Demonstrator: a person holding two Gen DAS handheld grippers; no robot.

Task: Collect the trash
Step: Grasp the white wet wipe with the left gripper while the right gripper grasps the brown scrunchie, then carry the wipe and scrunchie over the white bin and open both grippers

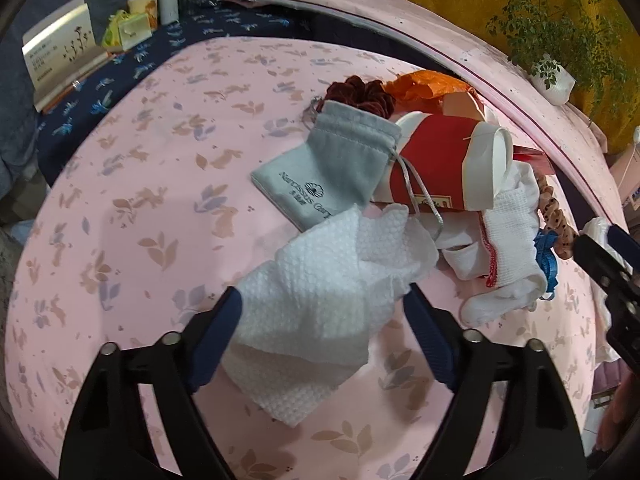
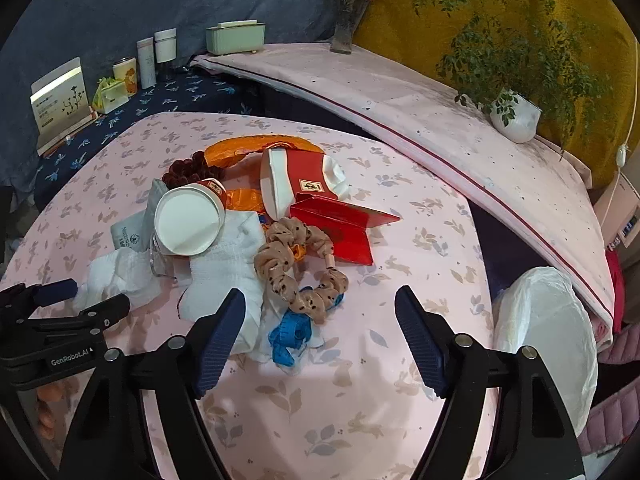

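A pile lies on the pink rabbit-print table (image 1: 132,208). My left gripper (image 1: 322,304) stands open around a crumpled white paper towel (image 1: 320,300), a finger on each side of it, at the pile's near edge. Behind it lie a grey drawstring pouch (image 1: 320,168) and a red paper cup (image 1: 436,160) on its side. My right gripper (image 2: 320,300) is open and empty, just short of a dotted tan scrunchie (image 2: 292,268) and a blue tape (image 2: 288,336). The right view also shows the cup (image 2: 188,220), a second red cup (image 2: 296,180), folded red card (image 2: 344,224), orange plastic (image 2: 248,146) and white cloth (image 2: 228,260).
A bin lined with a white bag (image 2: 548,336) stands off the table's right edge. A pink shelf (image 2: 400,96) carries a potted plant (image 2: 514,116) and a vase (image 2: 346,36). Boxes and bottles (image 2: 146,62) stand on the dark blue cloth at back left.
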